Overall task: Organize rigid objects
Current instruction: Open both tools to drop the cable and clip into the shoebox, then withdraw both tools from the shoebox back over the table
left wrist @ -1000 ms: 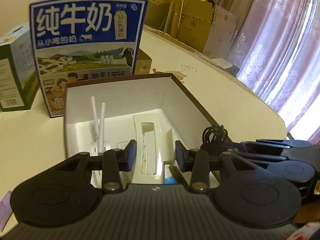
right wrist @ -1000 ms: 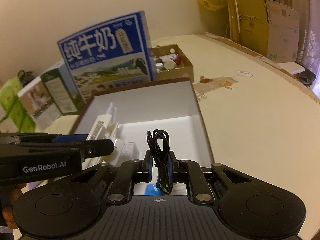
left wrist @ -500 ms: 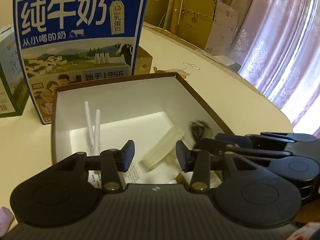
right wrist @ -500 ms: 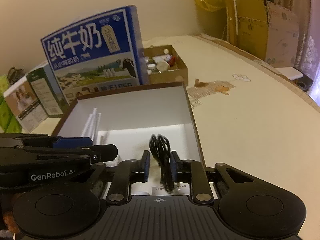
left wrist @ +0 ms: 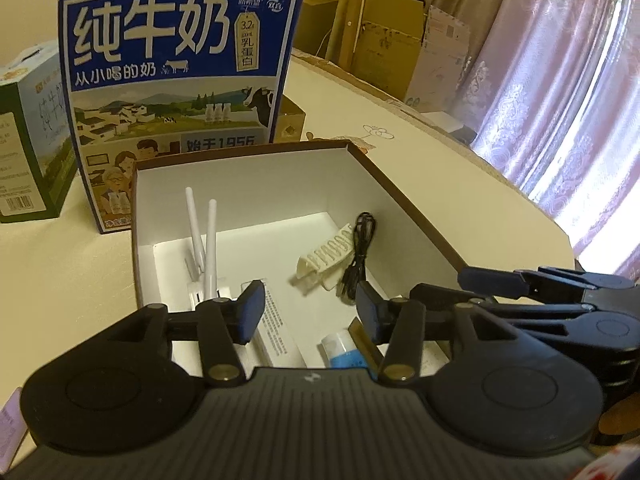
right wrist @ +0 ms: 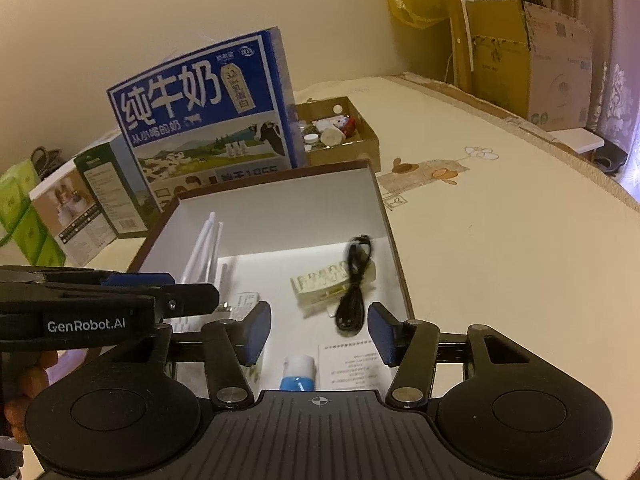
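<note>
A brown-rimmed box with white walls stands on the table just beyond both grippers. Inside lie a coiled black cable partly across a cream ribbed plastic piece, a white device with two upright antennas, a blue-and-white tube and paper leaflets. My left gripper hangs over the box's near edge, its jaws opening with nothing between them. My right gripper is beside it, jaws opening, the cable lying free below and beyond them.
A tall blue milk carton stands behind the box, with a green carton to its left. A small cardboard box of odds and ends sits further back. Cardboard boxes and curtains line the far side.
The right gripper opened and the black cable dropped from it into the box. The left gripper widened, and the cream piece fell from between its jaws to the box floor.
</note>
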`<state>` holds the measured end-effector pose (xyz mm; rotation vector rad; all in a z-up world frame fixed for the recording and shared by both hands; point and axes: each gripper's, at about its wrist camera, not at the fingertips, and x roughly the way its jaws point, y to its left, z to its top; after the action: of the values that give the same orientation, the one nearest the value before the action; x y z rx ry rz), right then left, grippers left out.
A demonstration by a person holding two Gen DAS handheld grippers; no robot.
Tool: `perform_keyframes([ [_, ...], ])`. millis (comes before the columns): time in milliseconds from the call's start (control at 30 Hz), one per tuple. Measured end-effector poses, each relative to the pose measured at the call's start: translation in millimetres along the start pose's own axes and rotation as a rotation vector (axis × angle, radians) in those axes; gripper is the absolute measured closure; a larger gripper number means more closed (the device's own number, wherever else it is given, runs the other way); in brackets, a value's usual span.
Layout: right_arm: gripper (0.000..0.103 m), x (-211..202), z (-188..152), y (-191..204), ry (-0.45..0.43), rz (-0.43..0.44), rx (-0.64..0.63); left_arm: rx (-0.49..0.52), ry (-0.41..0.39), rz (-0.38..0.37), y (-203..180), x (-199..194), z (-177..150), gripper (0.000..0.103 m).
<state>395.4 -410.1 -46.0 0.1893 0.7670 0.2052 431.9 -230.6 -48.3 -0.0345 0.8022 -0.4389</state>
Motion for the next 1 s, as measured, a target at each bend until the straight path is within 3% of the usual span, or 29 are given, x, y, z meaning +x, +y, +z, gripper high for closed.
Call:
perform_keyframes([
  [167, 0.040, -16.1, -4.4, 4.9, -0.012, -0.005, 0.021, -0.012, -0.011, -0.003, -1.5, -19.3, -5.5, 0.053],
  [467, 0.035, -46.2, -13.1, 16.3, -0.005, -0.021, 0.061, -0.049, -0.063, -0.016, 2.2, -67.3, -17.0, 0.051],
  [1000, 0.034, -88.7, -38.1, 66.0, 0.011, 0.014, 0.033, -0.073, -0.057, 0.096, 18.2, -154.7, -60.0, 0.051],
])
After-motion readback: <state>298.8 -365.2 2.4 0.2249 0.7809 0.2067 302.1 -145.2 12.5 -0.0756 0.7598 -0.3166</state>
